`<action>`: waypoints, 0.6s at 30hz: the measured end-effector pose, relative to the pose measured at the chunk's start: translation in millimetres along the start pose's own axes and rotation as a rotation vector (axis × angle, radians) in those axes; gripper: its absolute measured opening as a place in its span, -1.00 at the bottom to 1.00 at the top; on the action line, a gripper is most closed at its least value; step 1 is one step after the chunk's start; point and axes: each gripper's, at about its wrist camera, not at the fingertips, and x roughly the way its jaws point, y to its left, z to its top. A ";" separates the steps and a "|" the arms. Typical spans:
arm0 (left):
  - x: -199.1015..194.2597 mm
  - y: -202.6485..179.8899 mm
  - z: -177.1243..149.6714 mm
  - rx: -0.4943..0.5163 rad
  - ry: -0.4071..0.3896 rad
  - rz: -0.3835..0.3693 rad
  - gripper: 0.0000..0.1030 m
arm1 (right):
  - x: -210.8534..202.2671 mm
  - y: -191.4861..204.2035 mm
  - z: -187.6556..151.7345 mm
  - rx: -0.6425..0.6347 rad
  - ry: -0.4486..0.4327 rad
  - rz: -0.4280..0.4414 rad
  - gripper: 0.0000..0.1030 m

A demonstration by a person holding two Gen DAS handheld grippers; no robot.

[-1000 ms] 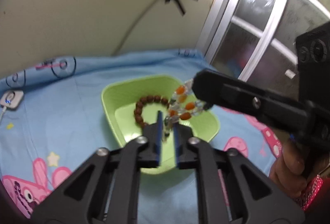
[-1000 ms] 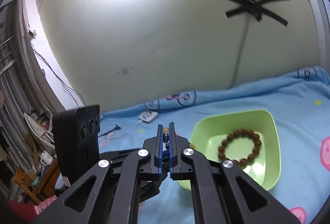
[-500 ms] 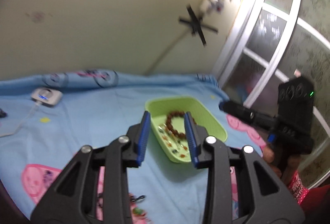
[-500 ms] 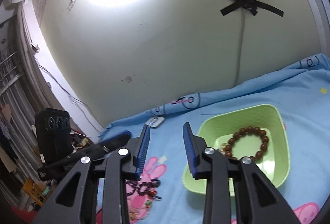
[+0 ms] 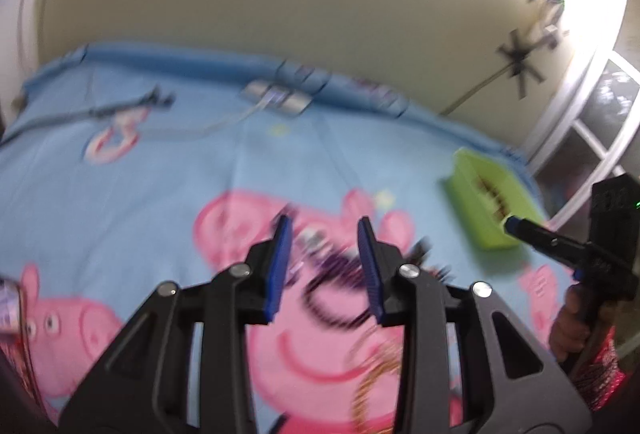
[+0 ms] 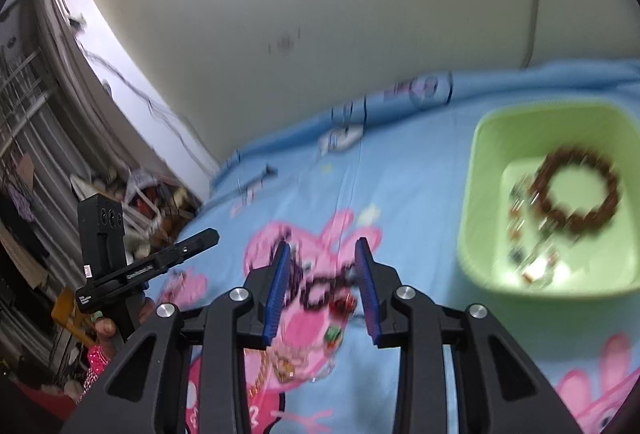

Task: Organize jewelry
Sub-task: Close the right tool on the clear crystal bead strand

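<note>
My left gripper point(image 5: 324, 258) and right gripper point(image 6: 322, 274), both parted and empty, hang over tangled jewelry point(image 6: 316, 294) mid-bed; one pinch could snag several pieces.

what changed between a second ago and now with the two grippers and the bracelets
Both grippers let go of the orange-and-clear bead bracelet, which now lies in the green tray. The left gripper and right gripper, now open and empty, swung away from the tray to above the loose jewelry pile on the blue sheet. The brown bead bracelet stayed in the tray.
</note>
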 end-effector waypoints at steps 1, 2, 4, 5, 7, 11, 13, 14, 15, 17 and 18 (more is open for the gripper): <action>3.6 6.3 -6.9 -0.013 0.017 0.014 -0.38 | 7.4 2.3 -3.9 -0.003 0.026 0.000 -0.73; 5.8 14.0 -13.6 -0.028 0.032 0.024 -0.38 | 14.1 4.3 -7.7 -0.010 0.050 0.000 -0.73; 11.2 23.7 -25.6 -0.057 0.063 0.028 -0.38 | 26.8 10.0 -14.7 -0.032 0.095 -0.012 -0.73; 11.8 27.0 -30.4 -0.065 0.072 0.026 -0.38 | 30.3 12.2 -17.7 -0.042 0.107 -0.016 -0.73; 12.3 30.3 -38.9 -0.071 0.084 0.024 -0.38 | 35.5 16.1 -25.0 -0.059 0.130 -0.020 -0.73; 8.9 27.7 -51.1 -0.052 0.098 -0.021 -0.38 | 38.3 19.5 -37.8 -0.097 0.166 -0.047 -0.73; 5.2 17.7 -57.9 -0.014 0.101 -0.054 -0.38 | 35.1 16.5 -44.4 -0.101 0.183 -0.062 -0.73; 3.9 11.6 -61.4 0.004 0.107 -0.075 -0.38 | 34.2 15.0 -46.8 -0.099 0.189 -0.059 -0.73; 4.4 6.6 -64.1 0.017 0.114 -0.092 -0.38 | 30.4 14.1 -50.7 -0.096 0.195 -0.044 -0.73; 5.2 -3.9 -68.6 0.048 0.128 -0.118 -0.38 | 24.2 16.6 -57.9 -0.102 0.208 -0.011 -0.73; 5.9 -10.4 -71.0 0.070 0.133 -0.129 -0.38 | 23.3 19.0 -60.4 -0.113 0.216 -0.003 -0.73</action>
